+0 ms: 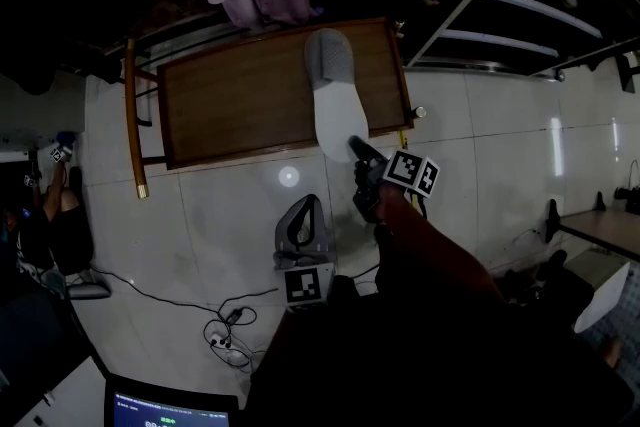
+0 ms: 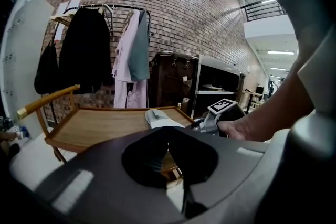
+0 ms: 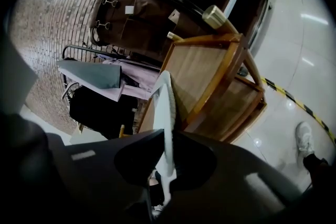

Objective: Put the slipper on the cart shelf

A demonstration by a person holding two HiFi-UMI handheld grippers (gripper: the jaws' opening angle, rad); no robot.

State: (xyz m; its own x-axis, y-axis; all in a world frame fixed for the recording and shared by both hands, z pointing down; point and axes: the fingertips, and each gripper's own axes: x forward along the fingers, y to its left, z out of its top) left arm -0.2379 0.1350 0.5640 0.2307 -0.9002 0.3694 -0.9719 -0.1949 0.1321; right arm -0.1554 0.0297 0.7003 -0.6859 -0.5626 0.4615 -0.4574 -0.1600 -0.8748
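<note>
A white slipper [image 1: 335, 100] with a grey upper lies on the wooden top shelf of the cart [image 1: 240, 95], its heel hanging over the near edge. My right gripper [image 1: 358, 150] is shut on that heel. In the right gripper view the slipper [image 3: 167, 113] stands edge-on, pinched between the jaws of the right gripper [image 3: 169, 152], with the cart shelf [image 3: 197, 71] behind. My left gripper [image 1: 306, 203] hangs below the cart over the floor, shut and empty. The left gripper [image 2: 167, 147] faces the shelf [image 2: 100, 126] and the slipper [image 2: 160, 118].
Garments on a rack [image 2: 126, 55] hang behind the cart against a brick wall. A dark cabinet [image 2: 178, 81] stands to the right. Cables [image 1: 225, 330] lie on the tiled floor near a screen [image 1: 170, 410]. A person's shoe [image 3: 303, 136] is near striped tape [image 3: 283, 93].
</note>
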